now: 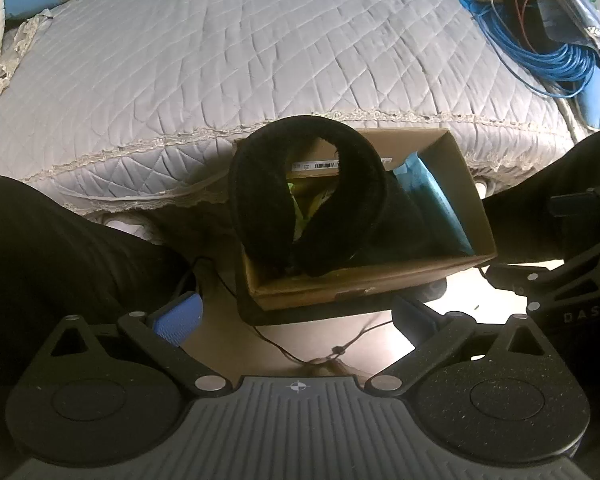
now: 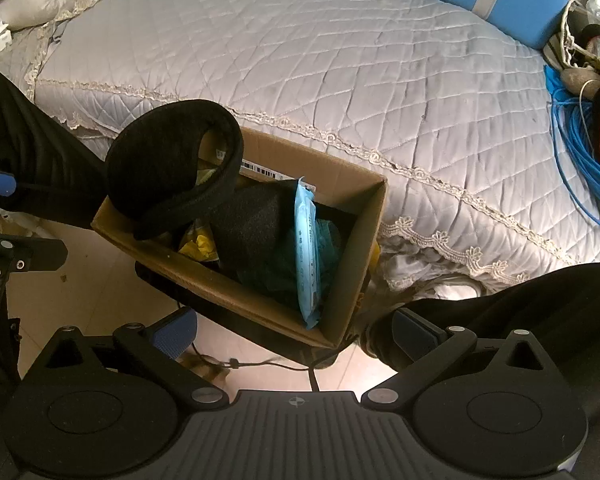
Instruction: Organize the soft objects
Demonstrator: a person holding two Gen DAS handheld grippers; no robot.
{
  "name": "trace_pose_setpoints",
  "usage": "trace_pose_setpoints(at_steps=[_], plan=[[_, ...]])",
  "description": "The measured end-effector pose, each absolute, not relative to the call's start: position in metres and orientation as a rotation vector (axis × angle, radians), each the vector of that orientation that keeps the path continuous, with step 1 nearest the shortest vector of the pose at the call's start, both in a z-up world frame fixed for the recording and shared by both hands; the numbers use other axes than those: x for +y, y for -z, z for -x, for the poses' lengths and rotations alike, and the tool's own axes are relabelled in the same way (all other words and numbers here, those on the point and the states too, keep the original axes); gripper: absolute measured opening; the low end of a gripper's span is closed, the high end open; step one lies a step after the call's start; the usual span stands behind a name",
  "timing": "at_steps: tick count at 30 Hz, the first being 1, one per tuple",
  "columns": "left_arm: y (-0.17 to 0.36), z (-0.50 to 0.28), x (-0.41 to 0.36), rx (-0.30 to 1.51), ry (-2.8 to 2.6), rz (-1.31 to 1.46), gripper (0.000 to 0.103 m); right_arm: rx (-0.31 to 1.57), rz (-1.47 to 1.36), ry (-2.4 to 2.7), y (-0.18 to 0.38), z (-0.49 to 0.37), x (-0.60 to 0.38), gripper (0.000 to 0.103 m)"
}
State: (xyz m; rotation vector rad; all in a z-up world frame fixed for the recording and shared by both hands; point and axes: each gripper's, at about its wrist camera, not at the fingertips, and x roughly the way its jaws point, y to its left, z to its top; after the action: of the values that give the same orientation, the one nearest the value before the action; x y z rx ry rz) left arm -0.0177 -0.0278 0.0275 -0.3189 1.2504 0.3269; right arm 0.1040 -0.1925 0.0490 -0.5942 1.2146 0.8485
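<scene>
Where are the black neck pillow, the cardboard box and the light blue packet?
black neck pillow (image 2: pixel 156 160), right wrist view, on its broad curved back.
cardboard box (image 2: pixel 356 248), right wrist view, on its inner end wall.
light blue packet (image 2: pixel 306 240), right wrist view, on its upright face.

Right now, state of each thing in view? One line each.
cardboard box: open at the top, packed with soft items
black looped band: upright, sticking out over the box rim
light blue packet: standing on edge inside the box
yellow item: tucked low in the box, mostly hidden
blue cable: coiled on the bed
left gripper: open, empty
right gripper: open, empty
</scene>
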Motion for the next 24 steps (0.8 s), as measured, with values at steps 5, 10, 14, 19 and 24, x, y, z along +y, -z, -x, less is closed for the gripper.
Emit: trace_pose_setpoints(at_steps=[5, 10, 14, 19, 24], plan=[[-0.028, 0.0177, -0.0279, 1.247, -0.328, 0.326, 0.103, 1.205, 0.601, -0.852, -0.0502, -0.1033, -0.1923, 0.103], [-0.0276, 0.0174, -0.0285, 1.249, -0.326, 0.318, 0.103, 1.201, 0.601, -0.851, -0.0503, -0.1026, -0.1931, 0.103], [-0.0276, 0.0172, -0.0289, 1.251, -0.327, 0.317, 0.103, 1.203, 0.601, -0.85, -0.05, -0.1025, -0.1932, 0.103], [-0.0278, 0.0172, -0.0287, 1.252, -0.328, 0.317, 0.103, 1.205, 0.603, -0.849, -0.0495, -0.1029, -0.1937, 0.103], [-0.0278, 0.0174, -0.0294, 1.254, -0.327, 0.314, 0.103, 1.207, 0.604, -0.85, -0.0491, -0.1032, -0.1941, 0.103]])
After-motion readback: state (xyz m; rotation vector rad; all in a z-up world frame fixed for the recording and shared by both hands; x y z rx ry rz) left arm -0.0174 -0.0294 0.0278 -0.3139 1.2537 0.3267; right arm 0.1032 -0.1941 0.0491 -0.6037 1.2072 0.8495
